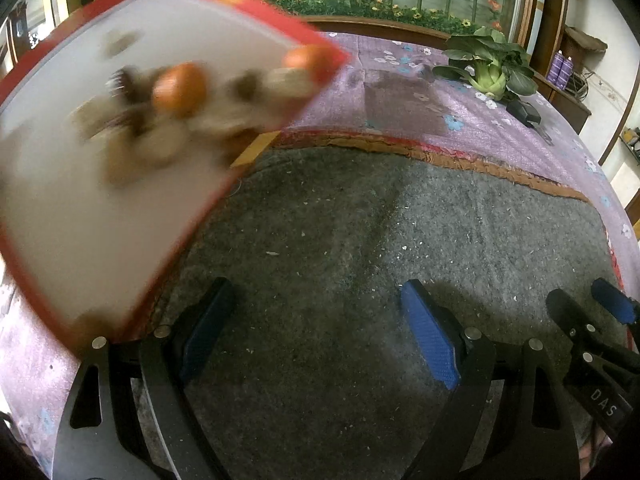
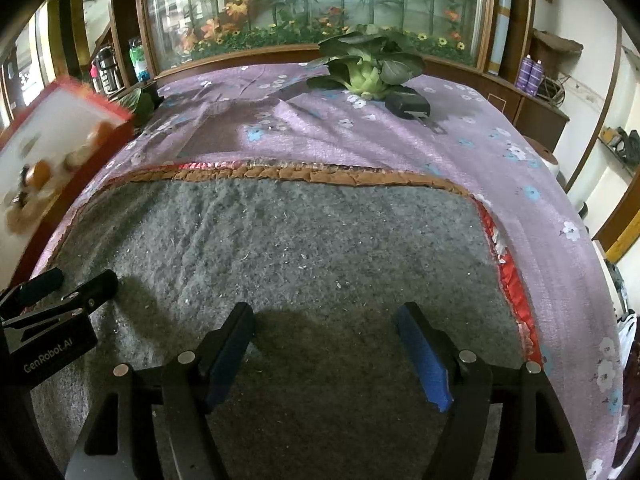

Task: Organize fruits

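A white tray with a red rim (image 1: 100, 216) is tilted up at the left, blurred by motion. Orange fruits (image 1: 179, 89) and several brownish pieces (image 1: 160, 148) lie blurred on it. The tray also shows at the far left of the right wrist view (image 2: 52, 120). My left gripper (image 1: 316, 320) is open and empty over the grey felt mat (image 1: 380, 240), right of the tray. My right gripper (image 2: 326, 344) is open and empty over the same mat (image 2: 280, 240). Each gripper shows at the edge of the other's view.
A purple flowered cloth (image 2: 360, 136) covers the table beyond the mat. A green leafy vegetable (image 2: 368, 68) and a dark small object (image 2: 408, 106) lie at the far side. A glass cabinet with artificial flowers (image 2: 312, 8) stands behind.
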